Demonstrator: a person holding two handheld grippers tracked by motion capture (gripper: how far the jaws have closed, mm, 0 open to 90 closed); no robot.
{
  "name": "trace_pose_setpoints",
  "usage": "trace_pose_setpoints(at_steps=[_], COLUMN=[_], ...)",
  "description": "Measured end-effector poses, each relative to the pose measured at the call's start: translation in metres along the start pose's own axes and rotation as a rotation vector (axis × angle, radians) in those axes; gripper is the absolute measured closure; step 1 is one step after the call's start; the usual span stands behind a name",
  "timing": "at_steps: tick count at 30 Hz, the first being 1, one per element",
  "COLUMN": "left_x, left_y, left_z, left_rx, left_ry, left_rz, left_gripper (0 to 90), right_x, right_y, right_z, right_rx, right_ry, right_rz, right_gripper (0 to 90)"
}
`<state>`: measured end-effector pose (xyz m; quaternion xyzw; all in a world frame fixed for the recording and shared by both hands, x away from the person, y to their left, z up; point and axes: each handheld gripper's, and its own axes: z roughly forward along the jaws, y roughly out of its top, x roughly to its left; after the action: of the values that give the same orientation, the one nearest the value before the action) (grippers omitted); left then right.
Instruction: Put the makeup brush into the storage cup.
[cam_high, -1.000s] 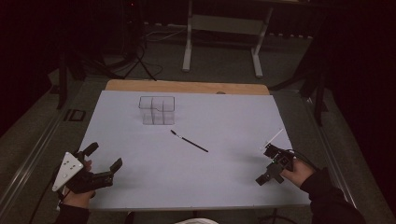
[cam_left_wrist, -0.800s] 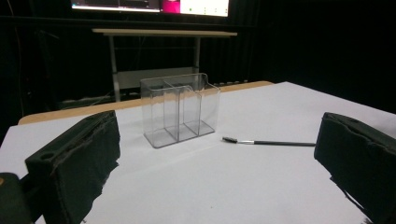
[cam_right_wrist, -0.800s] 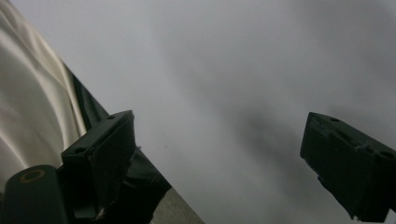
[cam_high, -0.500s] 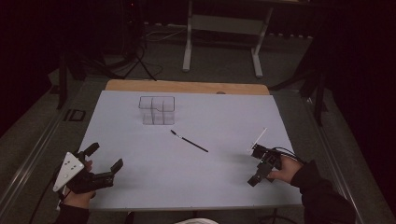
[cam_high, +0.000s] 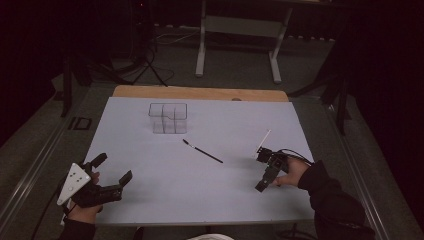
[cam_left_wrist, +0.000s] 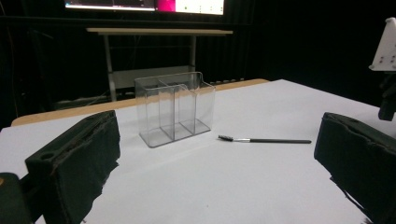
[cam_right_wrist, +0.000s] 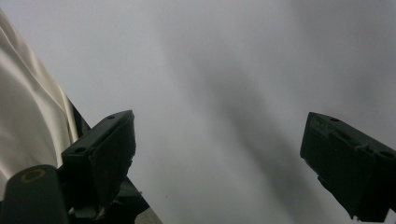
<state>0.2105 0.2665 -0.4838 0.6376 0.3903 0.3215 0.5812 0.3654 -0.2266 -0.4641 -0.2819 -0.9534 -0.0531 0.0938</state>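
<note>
A clear plastic organizer (cam_high: 168, 118) with several compartments stands upright on the white table (cam_high: 150, 200), far left of middle. A thin black brush (cam_high: 202, 151) lies flat in front of it, near the table's middle. My left gripper (cam_high: 114, 167) rests at the near left, open and holding nothing. In the left gripper view the organizer (cam_left_wrist: 175, 112) and the brush (cam_left_wrist: 264, 140) lie beyond my left gripper (cam_left_wrist: 215, 177). My right gripper (cam_high: 265, 177) is at the near right, tipped down at the table. In its own view the right gripper (cam_right_wrist: 217, 163) is open over bare white surface.
A wooden strip (cam_high: 200, 92) runs along the table's far edge. Behind it stand a metal frame (cam_high: 237, 25) and a tripod with cables (cam_high: 147, 65) on a dark floor. A pale cloth (cam_right_wrist: 28, 102) shows at the left of the right gripper view.
My right gripper has moved left, inward over the table, and tipped its jaws down and toward the person. The left gripper, brush and organizer have stayed put.
</note>
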Motion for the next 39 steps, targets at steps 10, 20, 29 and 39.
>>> trace_pose_setpoints(at_steps=[10, 20, 29, 39], left_x=[0.0, 0.0, 0.0, 0.0], left_y=[0.0, 0.0, 0.0, 0.0], left_z=[0.0, 0.0, 0.0, 0.0], left_rx=[-0.001, -0.002, -0.004, -0.003], left_ry=[-0.003, -0.005, -0.01, -0.013], left_rz=[-0.002, -0.003, -0.005, -0.007], left_gripper=[1.0, 1.0, 1.0, 1.0], right_x=[0.006, 0.012, 0.016, 0.019], right_y=[0.026, 0.055, 0.077, 0.101], right_z=[-0.005, -0.008, -0.008, -0.007], right_rx=[-0.039, -0.03, -0.022, -0.021], right_ry=[-0.016, -0.033, -0.035, -0.041], right_rz=[-0.055, -0.106, -0.138, -0.162], right_gripper=[13.1, 14.1, 14.6, 15.9])
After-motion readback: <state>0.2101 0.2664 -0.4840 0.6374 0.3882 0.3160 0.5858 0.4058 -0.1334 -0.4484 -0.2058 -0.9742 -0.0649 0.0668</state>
